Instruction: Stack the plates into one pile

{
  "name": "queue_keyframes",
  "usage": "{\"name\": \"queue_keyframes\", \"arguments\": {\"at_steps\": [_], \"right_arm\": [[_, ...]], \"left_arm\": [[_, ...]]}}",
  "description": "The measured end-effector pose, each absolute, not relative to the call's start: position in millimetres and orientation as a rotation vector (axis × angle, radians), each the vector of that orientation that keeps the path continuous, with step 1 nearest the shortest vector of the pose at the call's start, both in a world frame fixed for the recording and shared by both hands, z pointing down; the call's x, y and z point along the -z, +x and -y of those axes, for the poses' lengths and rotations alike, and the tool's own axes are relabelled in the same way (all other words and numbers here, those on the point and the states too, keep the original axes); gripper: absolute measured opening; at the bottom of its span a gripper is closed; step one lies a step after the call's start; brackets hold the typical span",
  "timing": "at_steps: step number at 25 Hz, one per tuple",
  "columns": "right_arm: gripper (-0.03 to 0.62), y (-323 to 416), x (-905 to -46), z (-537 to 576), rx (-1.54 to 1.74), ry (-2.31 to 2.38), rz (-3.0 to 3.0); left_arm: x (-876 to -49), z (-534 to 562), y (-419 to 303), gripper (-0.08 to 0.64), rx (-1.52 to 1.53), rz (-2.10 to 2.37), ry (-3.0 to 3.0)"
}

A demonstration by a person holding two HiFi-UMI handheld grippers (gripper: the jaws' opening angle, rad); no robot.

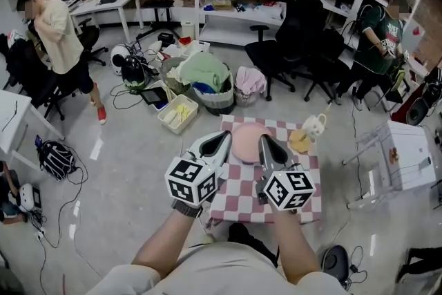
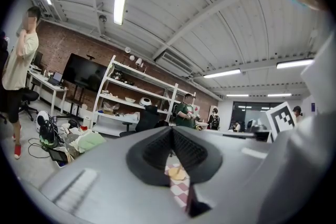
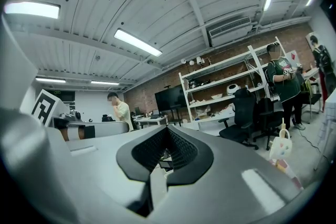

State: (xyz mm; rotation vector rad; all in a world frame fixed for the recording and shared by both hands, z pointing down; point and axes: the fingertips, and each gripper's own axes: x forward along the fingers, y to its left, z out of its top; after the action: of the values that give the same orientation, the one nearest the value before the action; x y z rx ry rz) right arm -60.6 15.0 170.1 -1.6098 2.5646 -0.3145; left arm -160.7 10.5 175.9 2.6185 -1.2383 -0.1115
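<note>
**Both grippers shut and empty above the checked desk; pink plate lying between them**

The left gripper [image 1: 224,137] and the right gripper [image 1: 265,140] were held side by side over the near part of a small desk [image 1: 242,191] covered with a pink-and-white checked cloth. Both were pointed level, away from the person.

In the left gripper view, the fingers of the left gripper [image 2: 171,131] were seen pressed together at the tips, with nothing pinched. Only the checked cloth and a yellow item [image 2: 178,173] showed through the gap lower down. In the right gripper view, the fingers of the right gripper [image 3: 167,130] were likewise found closed on each other, with nothing held.

A pink plate [image 1: 249,141] was noted on the far half of the desk and appeared between the two gripper tips in the head view. Whether it was a single plate or several stacked could not be told. The yellow item [image 1: 300,142] lay to its right, and a white mug [image 1: 314,125] stood just beyond that, at the desk's far right corner.

A laundry basket [image 1: 215,94] was recorded on the floor beyond the desk.
</note>
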Motion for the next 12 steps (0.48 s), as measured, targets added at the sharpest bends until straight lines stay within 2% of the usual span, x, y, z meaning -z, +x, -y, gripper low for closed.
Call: {"name": "queue_keyframes", "arguments": {"at_steps": [12], "right_arm": [[0.009,-62.3,-172.5,-20.3,0.315,-1.611,-2.568]], "left_arm": [[-178.3,-13.1,-159.3,0.006,0.11,1.228,2.624]]}}
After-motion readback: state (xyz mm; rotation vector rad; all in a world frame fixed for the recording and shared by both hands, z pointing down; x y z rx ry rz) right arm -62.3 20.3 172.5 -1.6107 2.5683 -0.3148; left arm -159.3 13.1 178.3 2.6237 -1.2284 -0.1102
